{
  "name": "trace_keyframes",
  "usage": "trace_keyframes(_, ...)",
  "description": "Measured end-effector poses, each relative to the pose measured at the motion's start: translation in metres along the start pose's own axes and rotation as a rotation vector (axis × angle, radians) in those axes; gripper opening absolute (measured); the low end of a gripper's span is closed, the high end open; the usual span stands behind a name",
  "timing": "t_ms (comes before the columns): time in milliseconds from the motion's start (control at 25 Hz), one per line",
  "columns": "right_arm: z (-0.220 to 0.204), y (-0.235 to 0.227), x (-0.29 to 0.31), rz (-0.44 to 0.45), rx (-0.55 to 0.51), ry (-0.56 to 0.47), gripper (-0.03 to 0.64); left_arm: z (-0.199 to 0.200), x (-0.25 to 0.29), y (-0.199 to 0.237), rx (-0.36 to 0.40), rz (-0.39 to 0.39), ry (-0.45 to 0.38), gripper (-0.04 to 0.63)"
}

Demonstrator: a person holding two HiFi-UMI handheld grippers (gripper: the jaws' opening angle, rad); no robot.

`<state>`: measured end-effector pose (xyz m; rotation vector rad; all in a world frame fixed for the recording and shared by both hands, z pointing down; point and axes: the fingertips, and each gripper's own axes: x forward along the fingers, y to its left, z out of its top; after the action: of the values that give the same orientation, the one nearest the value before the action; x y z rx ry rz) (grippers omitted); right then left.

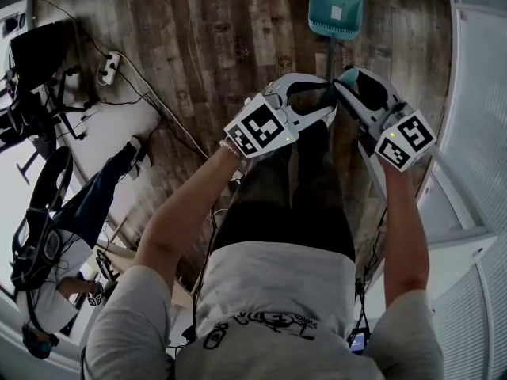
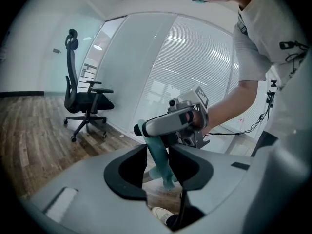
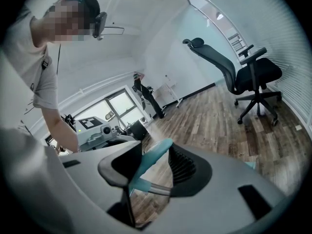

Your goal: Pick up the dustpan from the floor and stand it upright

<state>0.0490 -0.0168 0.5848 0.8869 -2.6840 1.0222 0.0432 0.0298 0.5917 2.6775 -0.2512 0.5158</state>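
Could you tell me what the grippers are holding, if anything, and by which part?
The left gripper holds the dustpan by the teal top of its handle; the right gripper straddles it with a gap.

Bright and even indoors, with daylight through the glass wall [image 2: 124,62] and blinds [image 2: 195,69]. Dimmer and muddier from the head, over the dark floor [image 1: 198,38]. Heavily bent at the edges, with black corners in both gripper views. Soft close in, on the left hand-held gripper [image 2: 158,167] and right hand-held gripper [image 3: 151,172].
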Motion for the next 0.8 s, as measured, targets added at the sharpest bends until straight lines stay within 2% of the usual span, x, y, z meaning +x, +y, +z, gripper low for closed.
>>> trace_keyframes(240, 0.000, -0.010, -0.009, -0.006, 0.044, -0.020, 0.146, 0.003, 0.009, 0.000, -0.006, -0.002, -0.010, 0.124)
trace_keyframes(800, 0.012, -0.023, -0.017, -0.040, 0.068, -0.051, 0.155, 0.016, 0.016, 0.007, -0.024, 0.005, -0.039, 0.126)
